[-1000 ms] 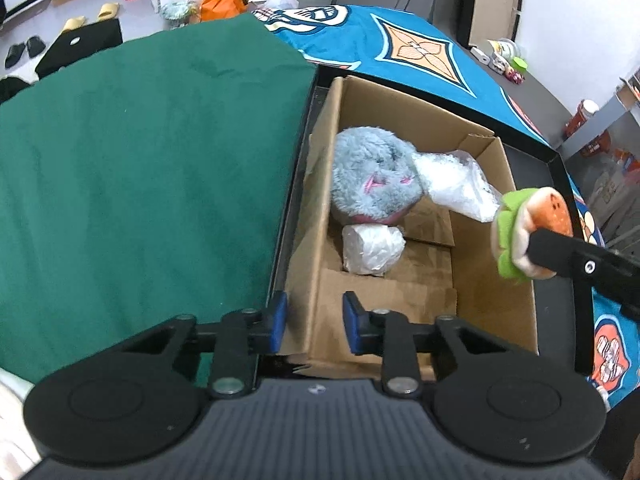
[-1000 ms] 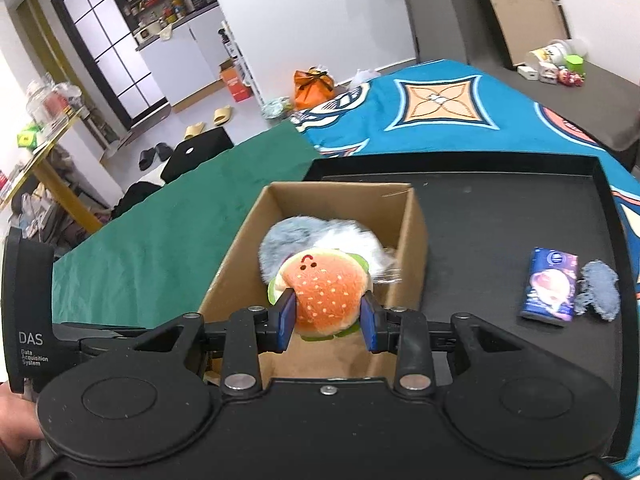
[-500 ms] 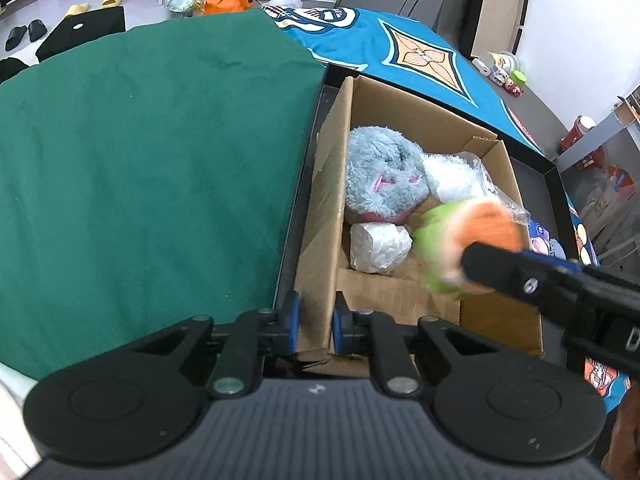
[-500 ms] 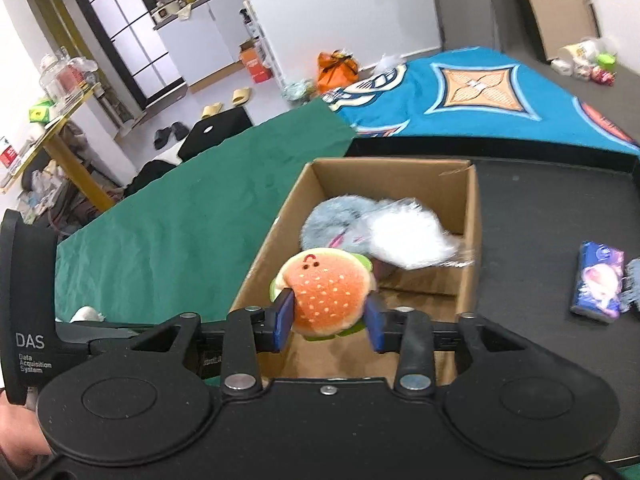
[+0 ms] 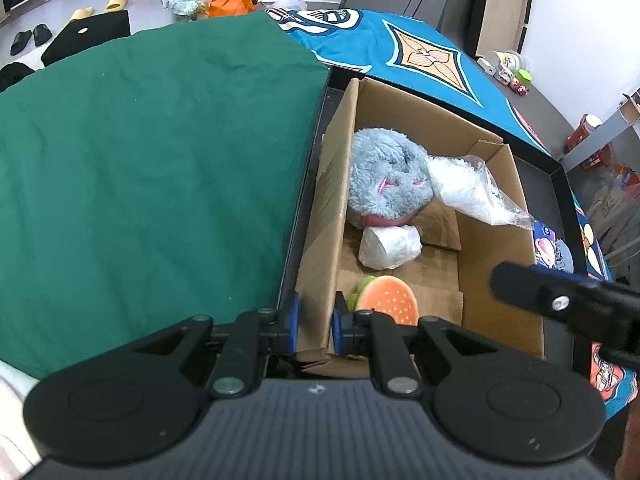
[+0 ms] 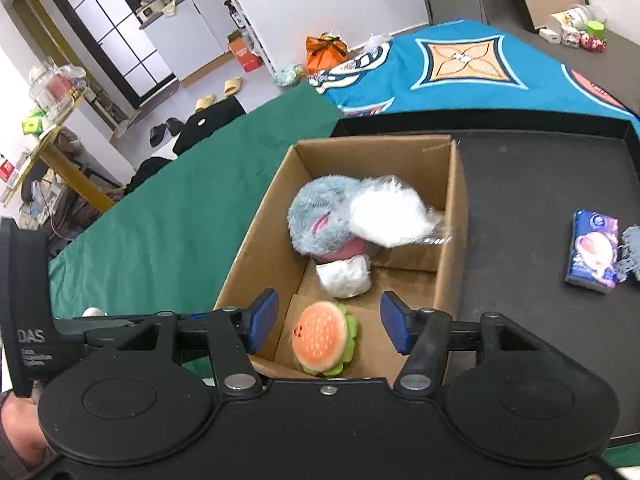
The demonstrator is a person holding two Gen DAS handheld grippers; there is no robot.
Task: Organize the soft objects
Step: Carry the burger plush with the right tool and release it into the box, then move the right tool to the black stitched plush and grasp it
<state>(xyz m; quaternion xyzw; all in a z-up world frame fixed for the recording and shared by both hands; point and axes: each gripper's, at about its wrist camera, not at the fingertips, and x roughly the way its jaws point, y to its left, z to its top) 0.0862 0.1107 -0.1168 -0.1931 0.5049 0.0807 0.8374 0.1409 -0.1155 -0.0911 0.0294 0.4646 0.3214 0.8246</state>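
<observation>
Right wrist: right tongs (image 6: 328, 322) just opened, burger plush (image 6: 323, 338) released.

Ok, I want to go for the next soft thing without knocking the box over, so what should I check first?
1. Burger plush lies on the floor of the cardboard box, free of the right claw: ok.
2. Right claw jaws have just been opening and stand apart, nothing between the pads: ok.
3. Left claw is shut on the box's near wall, steadying it: ok.
4. Box sits upright on the black tray: ok.
5. Next items, the tissue pack and the blue-grey fluffy piece, lie on the tray outside the box: ok.
6. Room in the box beside the grey plush: ok.
</observation>
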